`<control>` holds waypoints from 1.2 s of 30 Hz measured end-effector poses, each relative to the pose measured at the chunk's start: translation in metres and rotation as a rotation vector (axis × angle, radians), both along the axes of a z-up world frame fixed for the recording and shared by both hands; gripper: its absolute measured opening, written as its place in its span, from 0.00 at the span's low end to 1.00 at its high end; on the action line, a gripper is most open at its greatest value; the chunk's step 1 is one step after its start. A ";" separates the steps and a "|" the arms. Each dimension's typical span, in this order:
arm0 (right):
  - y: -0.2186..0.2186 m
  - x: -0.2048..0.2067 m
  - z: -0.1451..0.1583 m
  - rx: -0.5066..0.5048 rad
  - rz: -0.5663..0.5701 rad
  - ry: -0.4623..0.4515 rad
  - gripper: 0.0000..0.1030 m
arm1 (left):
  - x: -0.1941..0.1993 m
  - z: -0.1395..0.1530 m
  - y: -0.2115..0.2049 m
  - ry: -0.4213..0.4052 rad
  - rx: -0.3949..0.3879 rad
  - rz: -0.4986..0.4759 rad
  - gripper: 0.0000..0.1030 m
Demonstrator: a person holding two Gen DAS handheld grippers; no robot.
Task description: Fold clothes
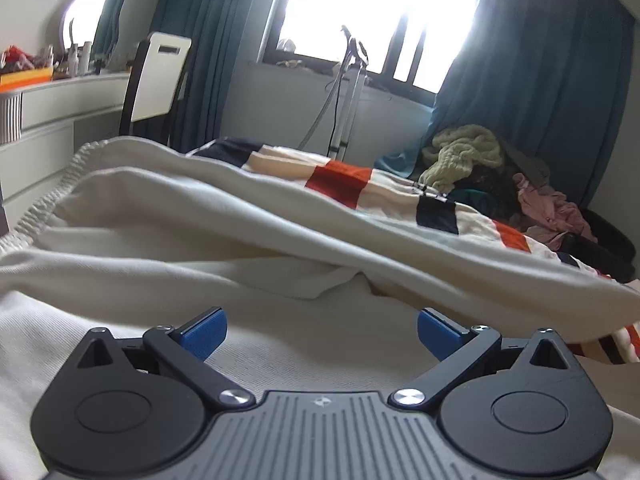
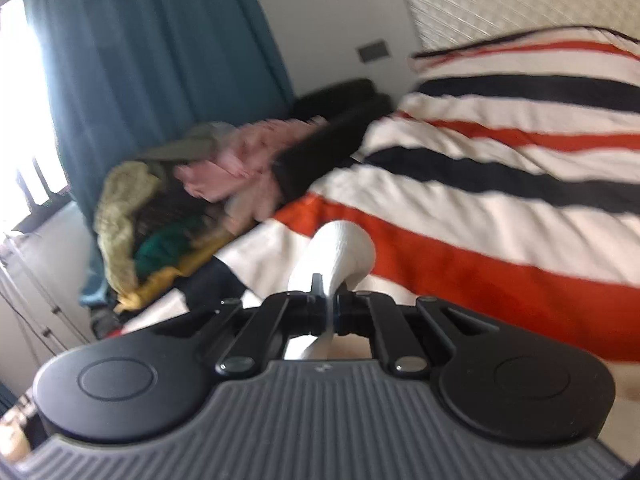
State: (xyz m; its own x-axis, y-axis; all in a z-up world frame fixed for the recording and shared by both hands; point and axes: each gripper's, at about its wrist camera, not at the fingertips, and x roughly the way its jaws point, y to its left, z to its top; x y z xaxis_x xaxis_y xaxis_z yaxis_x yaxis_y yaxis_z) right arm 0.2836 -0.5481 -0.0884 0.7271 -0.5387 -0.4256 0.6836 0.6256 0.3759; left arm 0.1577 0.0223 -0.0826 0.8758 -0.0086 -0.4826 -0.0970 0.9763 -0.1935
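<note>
The cream garment (image 1: 248, 240) lies spread over the striped bedspread (image 1: 340, 184), bunched into long folds, with a ribbed hem at its far left edge. Its long axis runs from that hem at upper left down toward lower right in the left wrist view, where a raised fold sags across the frame. In the right wrist view a narrow bunched part of the same white fabric (image 2: 340, 252) rises from between the fingers and curls forward over the bedspread (image 2: 500, 208). The right gripper (image 2: 324, 300) is clenched on this fabric, its fingers pressed together with the cloth pinched between them. The left gripper (image 1: 322, 334) hangs just above the garment with its blue pads (image 1: 204, 336) set wide apart and nothing between them. Beyond the garment, at the far side of the bed, sits a heap of unfolded clothes (image 1: 500, 184), including a pale green knit and a pink item, beside a black basket (image 2: 328, 136). Teal curtains (image 1: 540, 80) flank a bright window (image 1: 380, 12). A dresser (image 1: 60, 104) and a chair (image 1: 156, 84) stand at left. The right wrist view is blurred.
</note>
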 end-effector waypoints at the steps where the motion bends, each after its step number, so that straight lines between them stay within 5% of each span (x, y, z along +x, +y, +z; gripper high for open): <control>1: -0.001 -0.007 -0.009 0.005 -0.005 0.015 0.06 | -0.003 0.002 -0.001 -0.008 0.006 -0.003 1.00; 8: -0.004 -0.039 -0.065 0.010 0.013 0.135 0.07 | -0.011 0.006 -0.011 -0.011 0.065 -0.020 1.00; 12: 0.015 -0.044 -0.070 -0.082 0.079 0.215 0.13 | -0.008 0.007 -0.019 -0.006 0.090 -0.030 1.00; 16: 0.016 -0.050 -0.053 0.013 0.202 0.240 0.46 | -0.014 0.013 -0.020 -0.046 0.111 -0.037 1.00; 18: 0.025 -0.060 -0.035 0.014 0.238 0.212 0.71 | -0.018 0.015 -0.023 -0.069 0.143 -0.047 1.00; 20: 0.037 -0.074 -0.016 -0.001 0.264 0.178 0.81 | -0.023 0.016 -0.026 -0.081 0.159 -0.063 1.00; 30: 0.155 -0.163 0.078 -0.192 0.523 0.091 0.80 | -0.072 0.036 -0.032 -0.130 0.203 -0.127 1.00; 36: 0.219 -0.222 0.088 -0.222 0.636 0.039 0.80 | -0.115 0.042 -0.029 -0.153 0.333 -0.166 1.00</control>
